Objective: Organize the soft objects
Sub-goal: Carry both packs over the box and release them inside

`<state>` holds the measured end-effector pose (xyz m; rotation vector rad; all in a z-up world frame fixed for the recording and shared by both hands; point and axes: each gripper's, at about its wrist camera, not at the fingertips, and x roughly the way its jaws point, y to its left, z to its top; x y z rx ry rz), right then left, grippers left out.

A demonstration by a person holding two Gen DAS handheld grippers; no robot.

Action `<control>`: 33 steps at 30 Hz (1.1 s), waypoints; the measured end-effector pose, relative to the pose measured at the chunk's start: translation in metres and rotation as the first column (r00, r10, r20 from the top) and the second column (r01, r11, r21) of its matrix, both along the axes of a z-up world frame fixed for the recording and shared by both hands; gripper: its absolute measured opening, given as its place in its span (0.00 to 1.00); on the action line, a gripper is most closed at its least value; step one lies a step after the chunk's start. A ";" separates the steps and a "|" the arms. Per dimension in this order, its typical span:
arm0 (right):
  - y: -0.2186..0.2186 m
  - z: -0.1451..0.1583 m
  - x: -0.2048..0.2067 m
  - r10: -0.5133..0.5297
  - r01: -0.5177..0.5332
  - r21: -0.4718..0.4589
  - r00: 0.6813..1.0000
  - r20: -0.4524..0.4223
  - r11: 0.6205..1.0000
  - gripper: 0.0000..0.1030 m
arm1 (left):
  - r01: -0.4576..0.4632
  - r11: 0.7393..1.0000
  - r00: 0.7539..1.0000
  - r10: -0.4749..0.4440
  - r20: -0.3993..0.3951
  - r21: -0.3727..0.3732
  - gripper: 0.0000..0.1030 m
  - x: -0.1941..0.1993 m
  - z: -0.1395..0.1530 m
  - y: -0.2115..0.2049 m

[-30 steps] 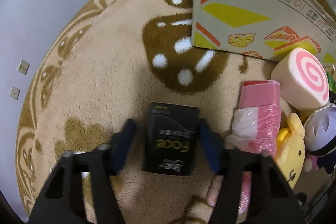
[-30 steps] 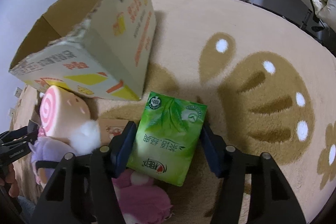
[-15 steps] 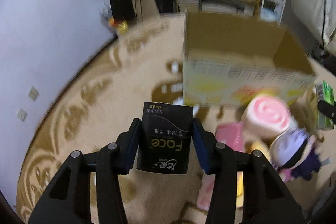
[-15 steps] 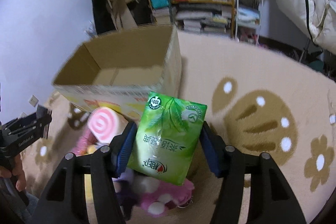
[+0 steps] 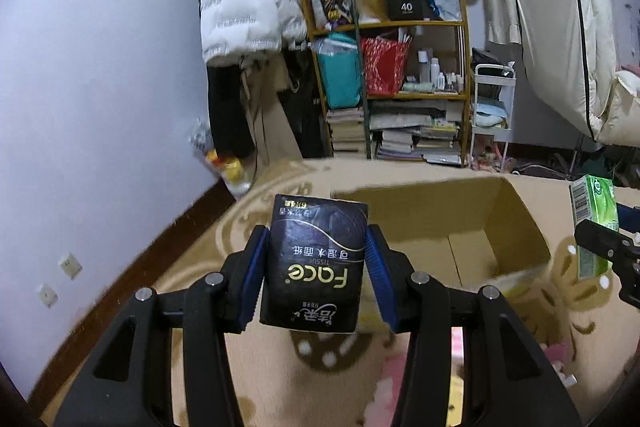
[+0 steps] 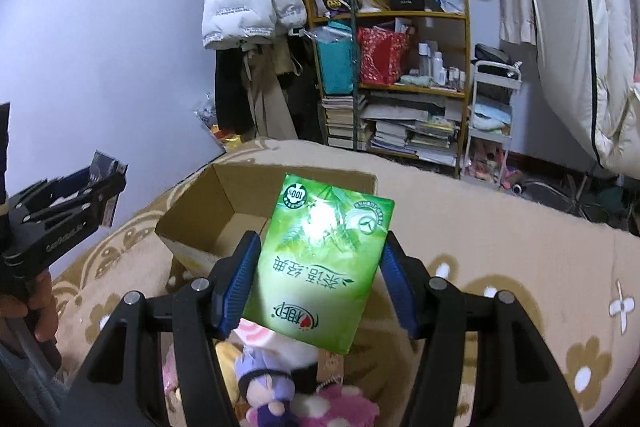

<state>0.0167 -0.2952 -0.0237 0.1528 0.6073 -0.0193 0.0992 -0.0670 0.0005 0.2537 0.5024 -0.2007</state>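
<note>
My left gripper is shut on a black "Face" tissue pack and holds it in the air in front of the open cardboard box. My right gripper is shut on a green tissue pack, raised above the box. The green pack also shows in the left wrist view, and the left gripper shows at the left of the right wrist view. Plush toys lie on the rug below the right gripper.
A beige rug with brown patterns covers the floor. A cluttered wooden shelf with books and bags stands at the back, with a white jacket hanging to its left and a white cart to its right. A pale wall is on the left.
Both grippers have risen from the rug with their tissue packs, and the views have tilted up from the floor to the room. The left gripper closed on the black pack.
</note>
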 end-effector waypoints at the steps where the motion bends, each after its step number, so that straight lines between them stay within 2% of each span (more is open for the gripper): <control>1: 0.000 0.001 0.003 0.005 -0.005 -0.001 1.000 0.001 1.000 0.62 | 0.006 1.000 1.000 -0.006 0.004 0.001 0.45 0.004 0.002 -0.003; 5: 0.004 0.006 0.017 0.026 -0.026 -0.017 1.000 0.010 1.000 0.62 | 0.027 0.999 1.000 -0.027 0.002 -0.019 0.45 0.016 0.007 -0.008; 11: 0.007 0.000 0.037 0.050 -0.050 -0.034 0.999 0.006 0.998 0.62 | 0.024 0.999 0.999 -0.025 -0.044 -0.030 0.45 0.035 -0.001 -0.010; 22: 0.009 -0.027 0.068 0.067 -0.068 -0.026 0.997 -0.043 0.997 0.62 | 0.059 0.998 0.993 -0.058 -0.099 0.004 0.46 0.053 -0.029 -0.027; 33: 0.000 -0.047 0.082 0.057 -0.056 0.010 0.993 -0.102 0.998 0.62 | 0.101 0.995 0.980 -0.102 -0.173 -0.015 0.46 0.064 -0.048 -0.042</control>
